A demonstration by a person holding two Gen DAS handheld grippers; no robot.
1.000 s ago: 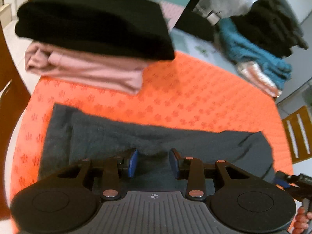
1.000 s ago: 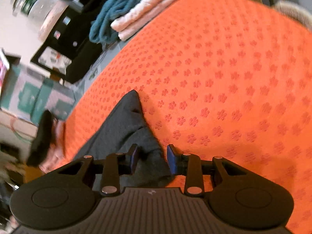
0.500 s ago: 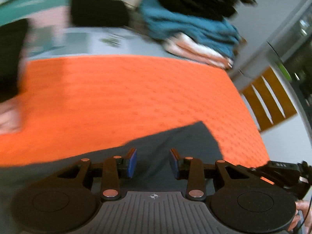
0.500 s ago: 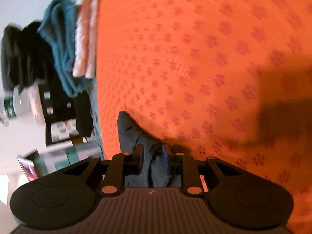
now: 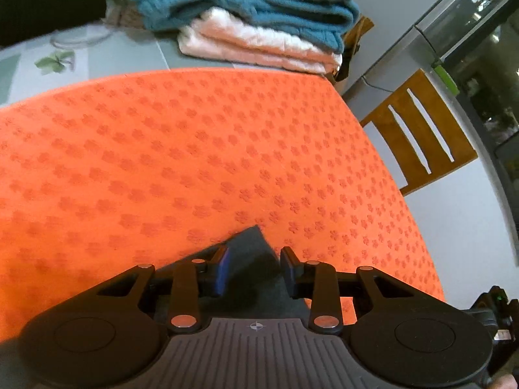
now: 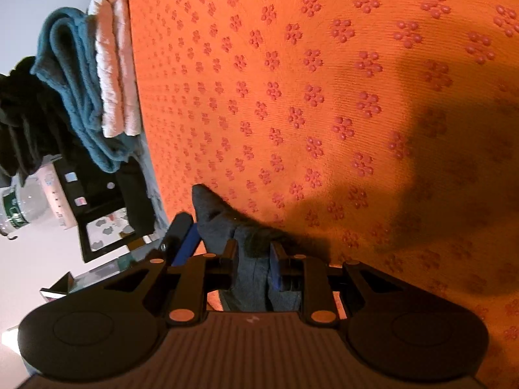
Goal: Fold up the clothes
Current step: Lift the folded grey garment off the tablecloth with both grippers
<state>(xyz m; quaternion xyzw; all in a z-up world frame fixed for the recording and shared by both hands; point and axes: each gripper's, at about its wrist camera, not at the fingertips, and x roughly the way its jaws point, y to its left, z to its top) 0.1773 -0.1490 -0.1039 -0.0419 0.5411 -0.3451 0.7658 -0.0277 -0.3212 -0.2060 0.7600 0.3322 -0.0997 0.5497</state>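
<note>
- Right tongs (image 6: 251, 259) pinch a bunched corner of the dark grey knit garment (image 6: 220, 214), lying on an orange flower-embossed mat (image 6: 324, 97) on the worktop.
- Left tongs (image 5: 255, 270) gape above its pointed flat corner (image 5: 249, 243).

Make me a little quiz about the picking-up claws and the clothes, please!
1. True or false: the right gripper is shut on the dark grey garment.
2. What colour is the mat under the garment: A blue, B orange, C white?
3. Fill in: in the far stack, the teal sweater lies on a folded ____ garment.

Key: 1 true. 2 B. 3 pink. The left gripper is open over the grey corner.
</note>
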